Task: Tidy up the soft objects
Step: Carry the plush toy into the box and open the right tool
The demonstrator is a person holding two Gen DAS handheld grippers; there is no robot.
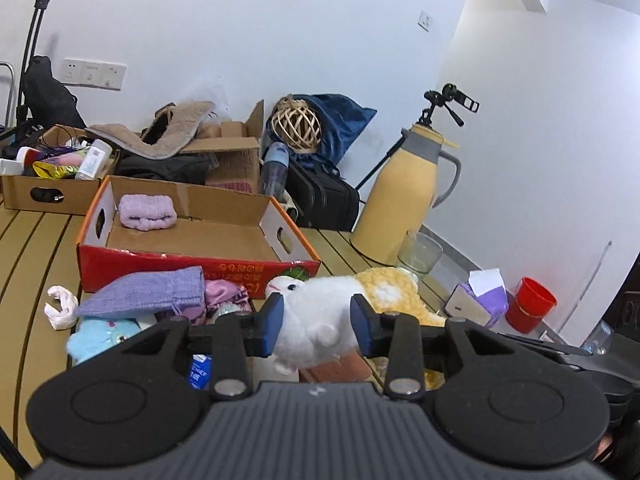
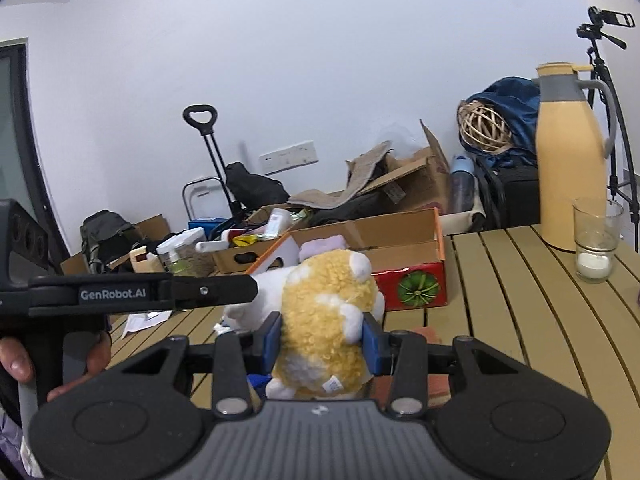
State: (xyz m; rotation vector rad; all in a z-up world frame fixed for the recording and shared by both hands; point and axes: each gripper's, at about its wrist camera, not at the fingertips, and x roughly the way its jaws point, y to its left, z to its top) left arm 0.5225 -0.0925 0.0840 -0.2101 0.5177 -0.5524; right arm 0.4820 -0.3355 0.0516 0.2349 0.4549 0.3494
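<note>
Even, soft indoor light fills both fisheye views, casting only faint shadows on the white wall (image 1: 280, 20). Straight bench (image 2: 520, 300) slats bow toward the dark, vignetted corners; distant clutter blurs slightly.

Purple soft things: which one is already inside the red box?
The fuzzy lilac rolled cloth, in the red box's back left corner. The knitted purple pouch and the pink-purple fabric lie outside, in front of the box.

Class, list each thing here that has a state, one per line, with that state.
Left gripper: shut on white plush toy.
Right gripper: shut on yellow plush toy.
Red box: open, holding a lilac towel.
Thermos: upright, lid on.
Glass: upright.
</note>
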